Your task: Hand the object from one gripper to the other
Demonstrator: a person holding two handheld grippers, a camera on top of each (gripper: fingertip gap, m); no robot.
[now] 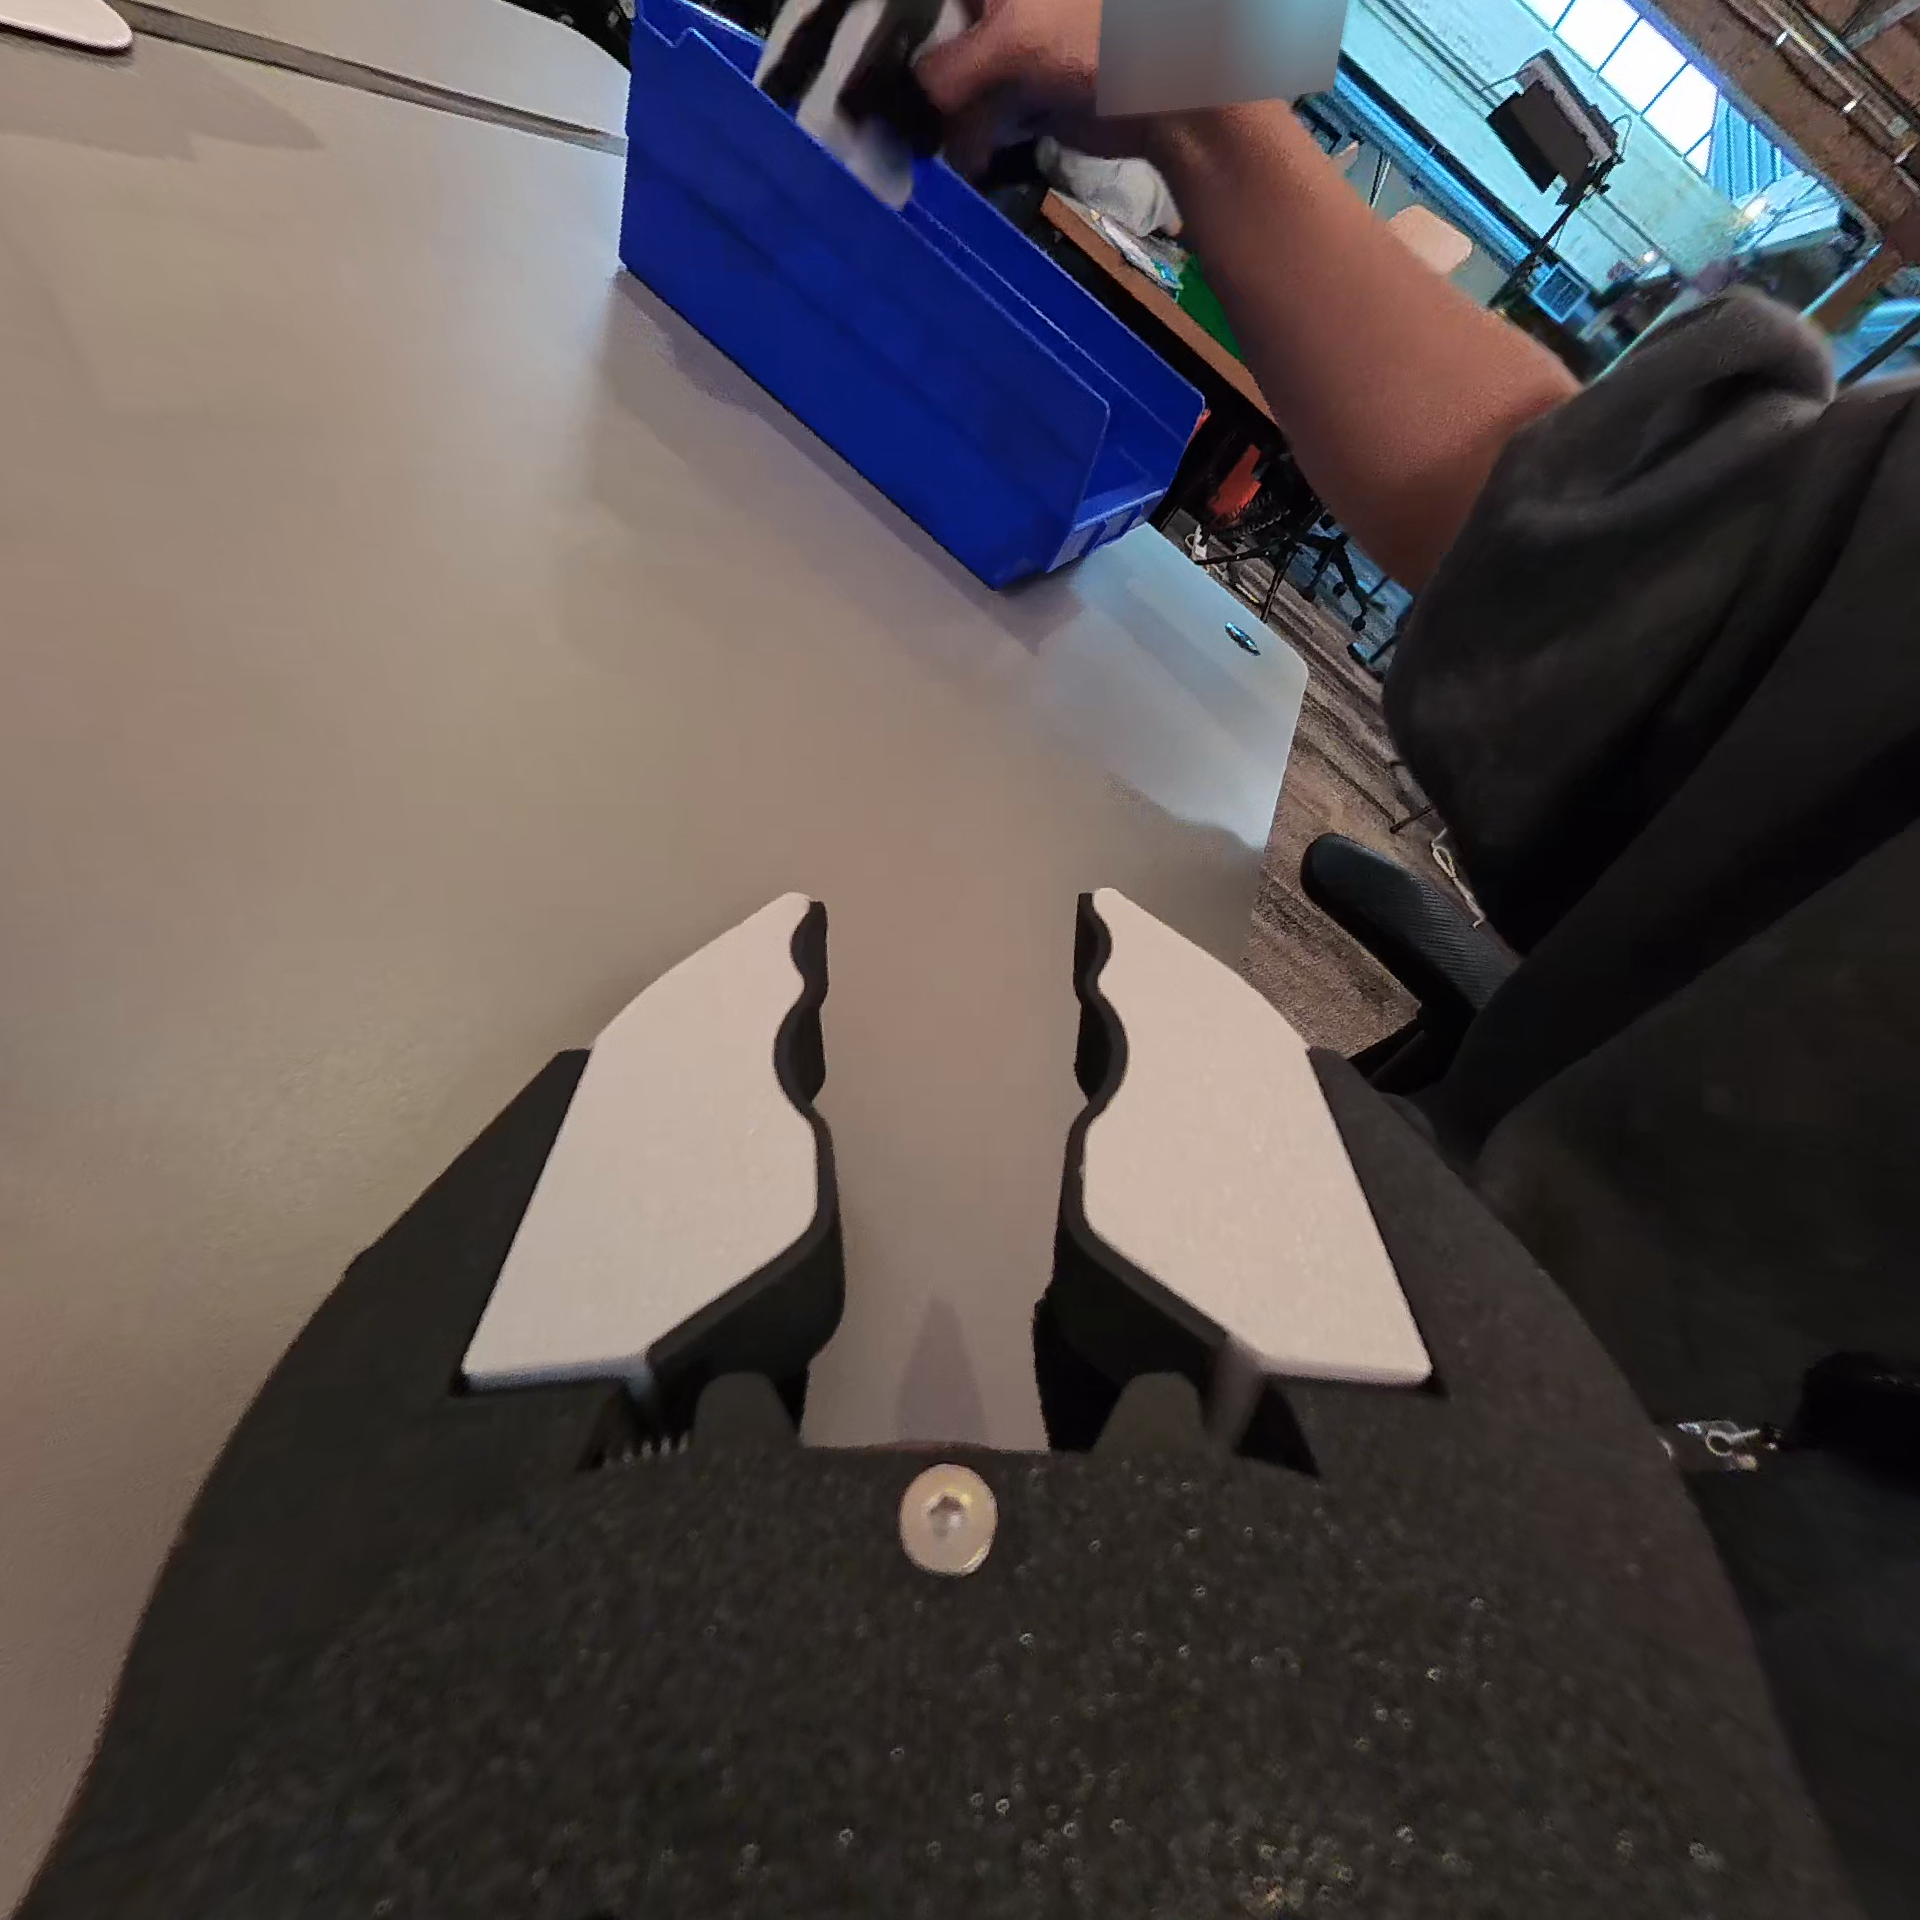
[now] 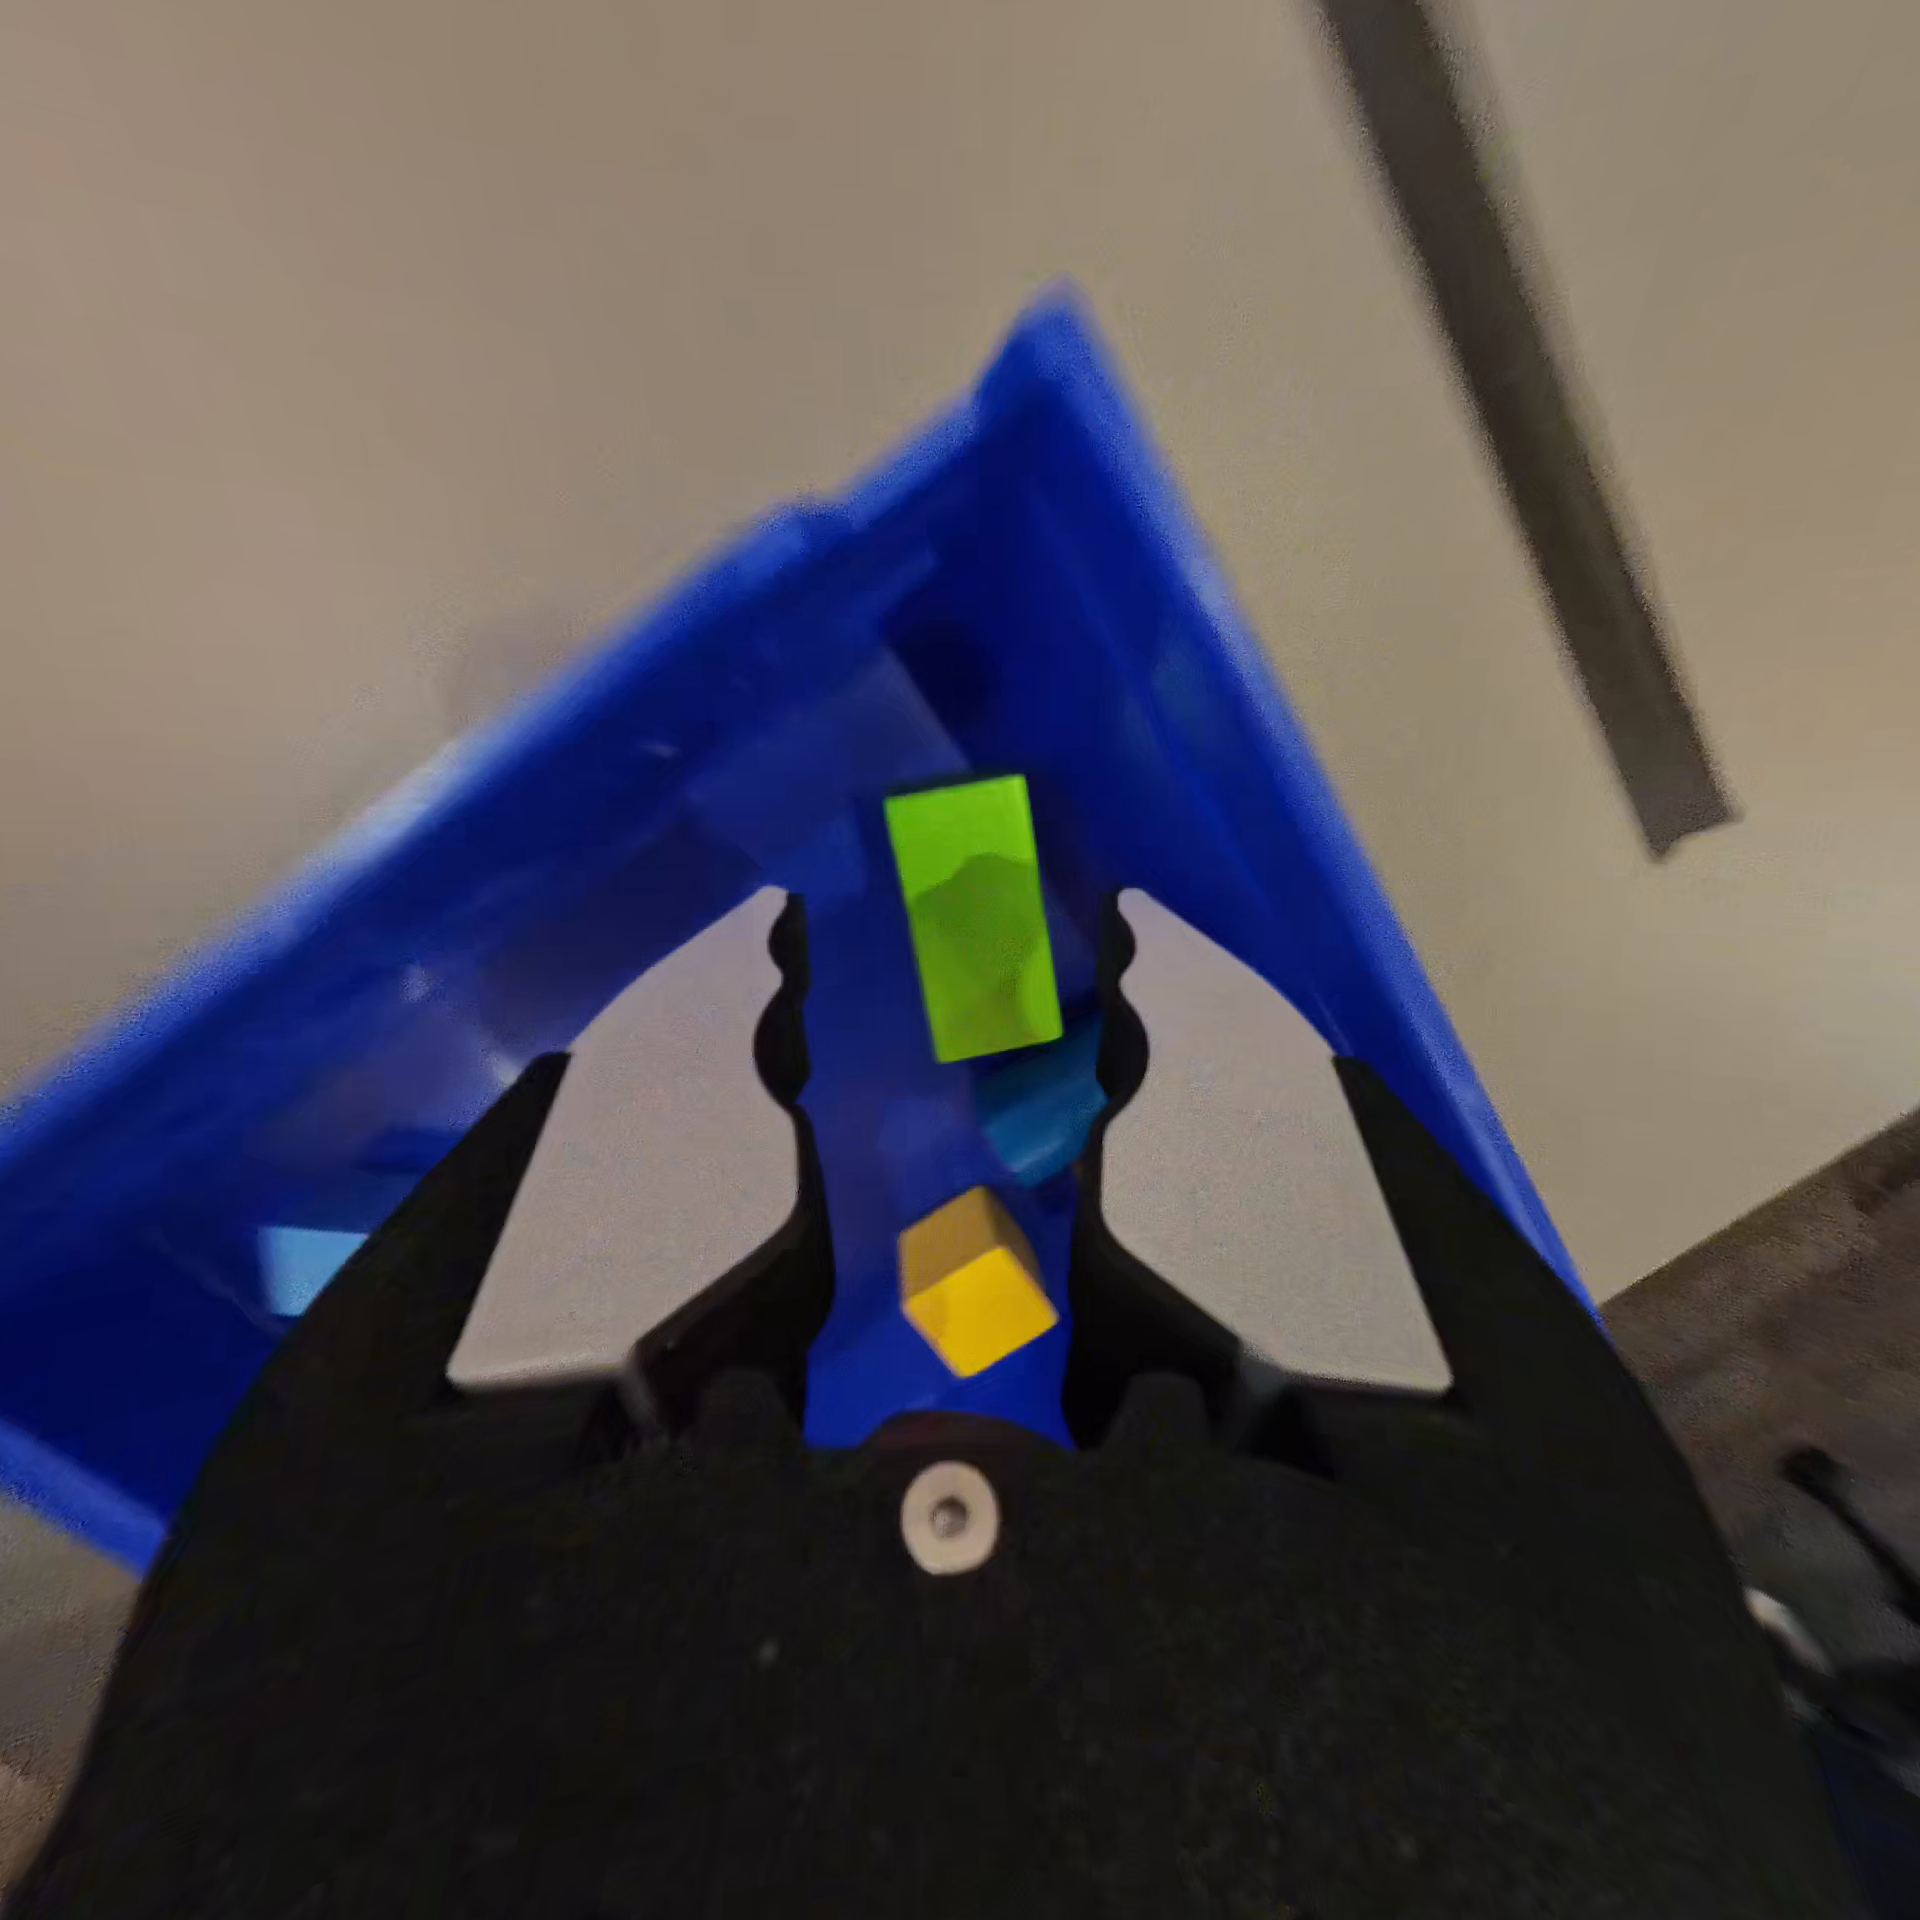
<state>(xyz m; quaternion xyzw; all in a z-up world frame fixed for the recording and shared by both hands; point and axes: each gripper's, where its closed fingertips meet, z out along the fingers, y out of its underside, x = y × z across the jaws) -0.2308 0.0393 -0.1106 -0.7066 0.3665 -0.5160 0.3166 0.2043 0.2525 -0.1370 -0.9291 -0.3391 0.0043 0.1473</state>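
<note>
Down inside the deep blue plastic bin point(image 2: 1143, 582): a bright green rectangular block point(image 2: 971, 914), lying lengthwise on the bin floor, seen straight between the fingers of the right gripper point(image 2: 951, 904). Jaws spread apart, gripping nothing; block in the gap as viewed, closer to the right finger, with blue bin floor showing on either side; whether the tips reach its level or hang above it cannot be told. Just beyond the green block toward the gripper body, a darker blue block point(image 2: 1039, 1127), partly hidden behind the right finger, and nearer still a small yellow cube point(image 2: 977, 1299), also within the gap. Off to the left, a pale blue block point(image 2: 301, 1262) against the bin wall. Edges of the bin blurred.

Meanwhile, low over the bare grey tabletop point(image 1: 364, 675): left gripper point(image 1: 951, 914), jaws parted and empty, well apart from the blue bin point(image 1: 883, 343) standing near the table's far edge. Over that bin, the right gripper point(image 1: 862, 94) pointing down into it, held by a hand point(image 1: 997, 52) on a bare forearm with a dark sleeve point(image 1: 1662, 623).
</note>
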